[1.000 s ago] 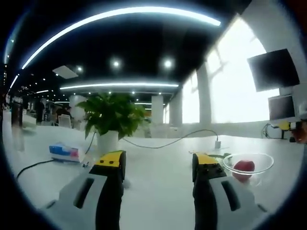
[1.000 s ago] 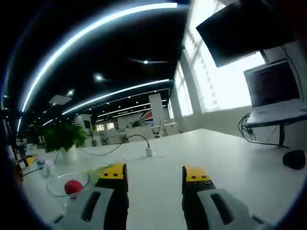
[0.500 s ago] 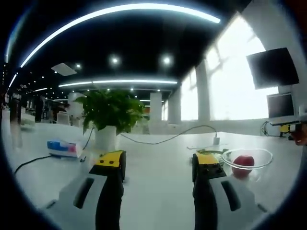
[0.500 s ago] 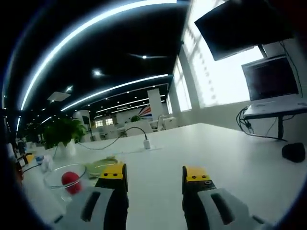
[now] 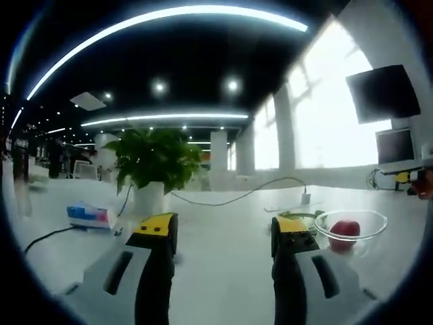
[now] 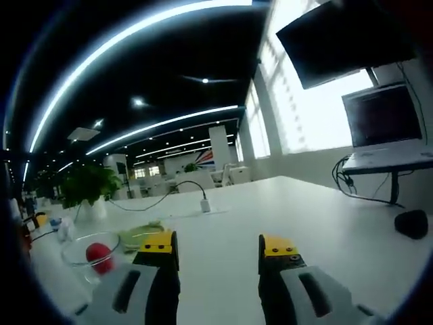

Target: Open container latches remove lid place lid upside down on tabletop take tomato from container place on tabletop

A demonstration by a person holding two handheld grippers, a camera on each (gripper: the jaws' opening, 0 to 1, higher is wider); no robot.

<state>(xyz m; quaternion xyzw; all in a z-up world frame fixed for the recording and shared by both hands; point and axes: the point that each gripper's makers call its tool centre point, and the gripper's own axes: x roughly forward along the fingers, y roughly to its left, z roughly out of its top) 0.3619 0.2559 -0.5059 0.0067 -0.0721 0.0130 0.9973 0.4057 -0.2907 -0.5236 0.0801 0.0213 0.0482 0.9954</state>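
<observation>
**Inspector:** State of your jaws, and where is the task's object?

**Operator:** My left gripper (image 5: pixel 223 233) stands wide apart with nothing between the jaws; my right gripper (image 6: pixel 220 250) the same. The tomato (image 5: pixel 346 229) sits in a clear container (image 5: pixel 352 235) on the white tabletop (image 5: pixel 223 271), just off my left gripper's right jaw. In the right gripper view the tomato (image 6: pixel 98 254) and container (image 6: pixel 91 261) lie well to the left of my jaws. A green lid (image 6: pixel 142 237) seems to lie flat beside the container; I cannot tell which way up.

**Inspector:** Risks from here?

**Operator:** In my judgement, the container is light and smooth-walled. A jaw catching its rim could skid or tip it, and the tomato would roll. Squeezing the tomato too hard could bruise it. A cable (image 5: pixel 237 196) and a potted plant (image 5: pixel 154 169) stand behind, apart from the work.

**Inspector:** Changes against the earlier frames?

**Operator:** Little. Both views have drifted slightly, which I put down to my hands. Both pairs of jaws stay wide, and the tomato remains in the container.
</observation>
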